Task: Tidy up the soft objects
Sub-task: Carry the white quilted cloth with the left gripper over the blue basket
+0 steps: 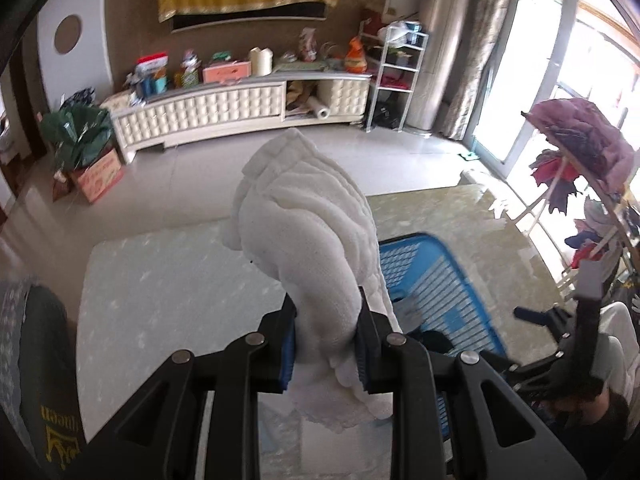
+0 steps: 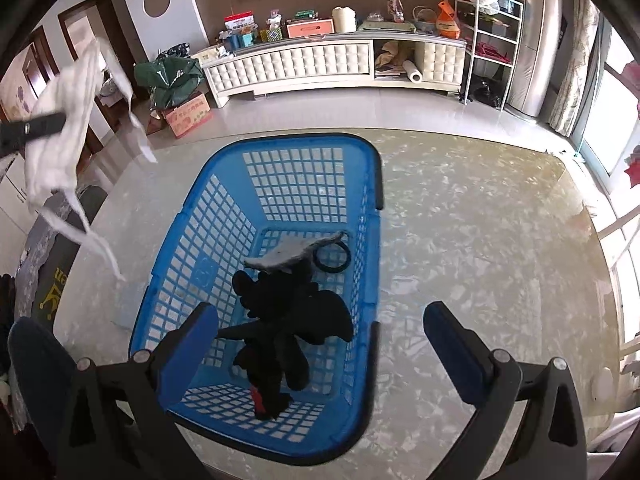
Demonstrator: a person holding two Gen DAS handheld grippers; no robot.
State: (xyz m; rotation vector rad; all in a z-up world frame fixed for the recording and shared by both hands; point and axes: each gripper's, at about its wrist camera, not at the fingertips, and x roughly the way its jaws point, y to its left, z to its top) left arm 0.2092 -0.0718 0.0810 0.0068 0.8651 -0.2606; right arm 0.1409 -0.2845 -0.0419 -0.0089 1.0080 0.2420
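- White towel (image 1: pixel 316 240) fills the middle of the left wrist view, bunched and pinched between our left claw's (image 1: pixel 326 344) blue pads.
- We see the same towel at the far left of the right wrist view, raised above the marble table (image 2: pixel 460 240).
- Our right claw (image 2: pixel 320 344) stands wide open and empty at the bottom of its frame.
- Blue basket (image 2: pixel 372 216) sits on the table at centre, holding dark cloth (image 2: pixel 292 320), a grey piece (image 2: pixel 288 256) and a black ring (image 2: pixel 332 258).
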